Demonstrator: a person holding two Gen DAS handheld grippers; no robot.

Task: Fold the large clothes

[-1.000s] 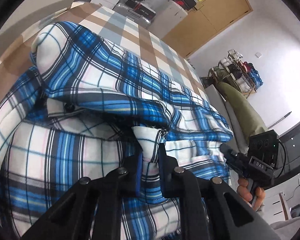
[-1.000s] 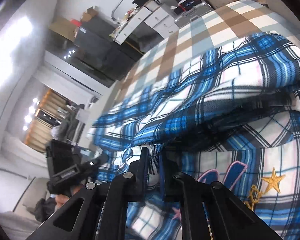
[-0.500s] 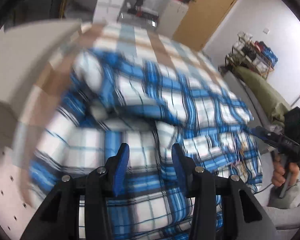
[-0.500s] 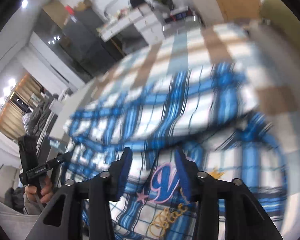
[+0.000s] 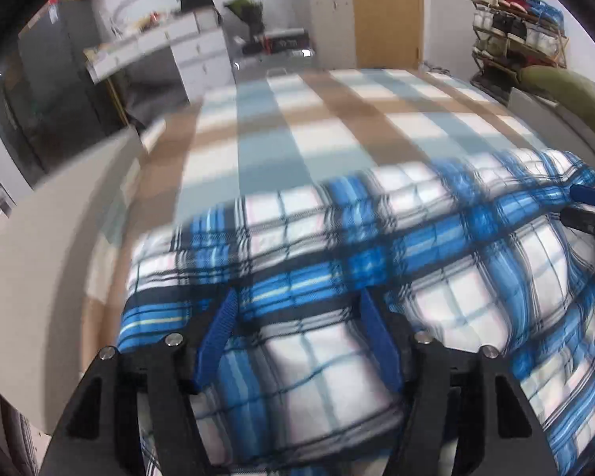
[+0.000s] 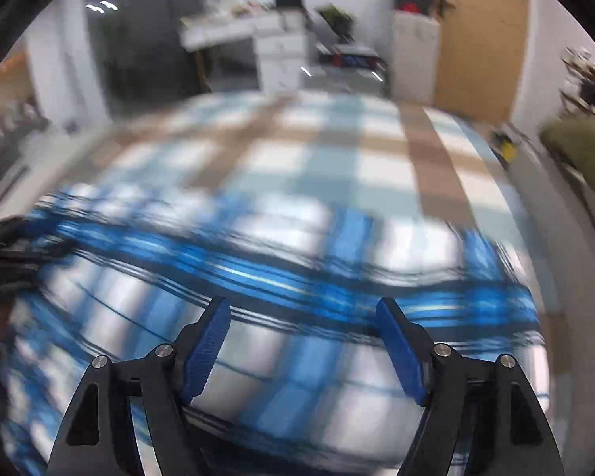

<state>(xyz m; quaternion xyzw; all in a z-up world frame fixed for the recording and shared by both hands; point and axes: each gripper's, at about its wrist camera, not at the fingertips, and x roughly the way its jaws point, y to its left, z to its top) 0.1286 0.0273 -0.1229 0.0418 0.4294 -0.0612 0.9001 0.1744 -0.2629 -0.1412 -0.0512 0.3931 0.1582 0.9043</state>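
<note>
Across both wrist views motion blur smears the blue plaid shirt (image 5: 377, 261), so its folds and edges are hard to trace, and the frame bottom cuts it off. It lies on a bed with a brown, grey-blue and white check cover (image 5: 297, 127). The left gripper (image 5: 297, 309) hangs over the shirt, its blue fingers (image 5: 218, 329) spreading with only flat cloth beneath them. The right gripper (image 6: 303, 317) likewise opens above the shirt, pinching nothing.
</note>
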